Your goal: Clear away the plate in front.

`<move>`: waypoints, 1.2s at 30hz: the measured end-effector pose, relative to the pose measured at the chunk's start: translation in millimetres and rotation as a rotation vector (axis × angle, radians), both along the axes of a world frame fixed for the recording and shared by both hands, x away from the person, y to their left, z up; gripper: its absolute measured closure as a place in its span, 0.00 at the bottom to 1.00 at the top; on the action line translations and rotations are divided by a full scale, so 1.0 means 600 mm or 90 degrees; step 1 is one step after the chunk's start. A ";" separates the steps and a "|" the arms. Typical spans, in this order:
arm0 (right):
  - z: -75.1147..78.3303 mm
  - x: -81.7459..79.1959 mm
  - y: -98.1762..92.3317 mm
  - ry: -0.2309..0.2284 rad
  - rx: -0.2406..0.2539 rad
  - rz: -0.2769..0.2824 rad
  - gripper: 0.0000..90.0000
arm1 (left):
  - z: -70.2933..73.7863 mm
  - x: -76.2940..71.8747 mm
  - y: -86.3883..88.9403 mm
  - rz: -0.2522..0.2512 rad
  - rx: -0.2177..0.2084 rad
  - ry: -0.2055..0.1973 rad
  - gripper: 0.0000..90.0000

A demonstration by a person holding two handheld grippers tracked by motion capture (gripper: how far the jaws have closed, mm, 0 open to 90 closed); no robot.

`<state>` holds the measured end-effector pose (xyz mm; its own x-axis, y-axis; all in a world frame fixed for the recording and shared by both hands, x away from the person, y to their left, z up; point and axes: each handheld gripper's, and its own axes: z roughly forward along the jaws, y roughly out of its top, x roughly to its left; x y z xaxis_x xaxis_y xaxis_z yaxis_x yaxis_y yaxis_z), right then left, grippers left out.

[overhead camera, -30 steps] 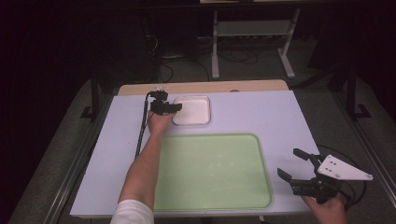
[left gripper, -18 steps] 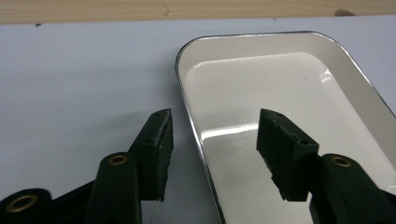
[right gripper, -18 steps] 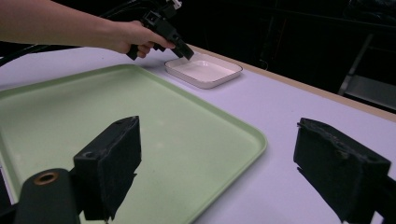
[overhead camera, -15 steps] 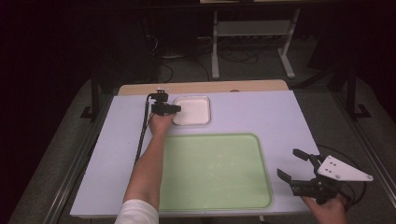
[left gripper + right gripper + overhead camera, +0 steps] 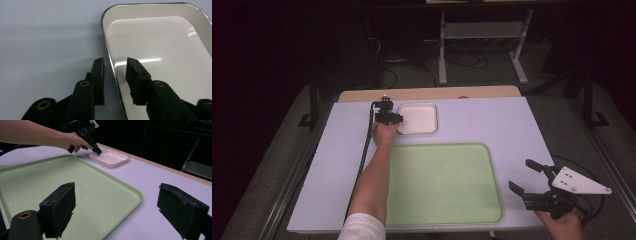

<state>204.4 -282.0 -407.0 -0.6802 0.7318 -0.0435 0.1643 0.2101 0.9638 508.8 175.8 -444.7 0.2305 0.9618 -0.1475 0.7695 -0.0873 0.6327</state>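
Risk, left side first: your left gripper straddles the near-left rim of the white dish, one jaw outside on the table, the other inside over the dish floor. The jaws have just been closing, with the rim between them, but a gap shows on both sides of the rim, so the pads do not yet press on it. The rim is thin and glossy; if you close with so little of the pads on it, the dish could slip or tip out when you lift. A skewed squeeze could also push the dish sideways across the table instead of catching it.

Position: in the high view the dish sits at the far middle of the table, just beyond the green tray, apart from it.

Right side: your right gripper hovers off the tray's right edge, jaws wide apart, holding nothing, well apart from the dish.
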 end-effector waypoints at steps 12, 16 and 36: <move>0.000 0.000 -0.001 0.002 0.002 0.002 0.16 | 0.001 -0.002 -0.001 0.023 -0.019 0.008 0.88; 0.002 -0.002 -0.001 -0.002 0.004 0.003 0.16 | 0.001 -0.001 0.003 0.033 -0.031 0.014 0.93; 0.002 -0.001 -0.003 -0.003 0.016 0.003 0.16 | 0.000 -0.004 0.015 0.101 -0.147 0.027 0.99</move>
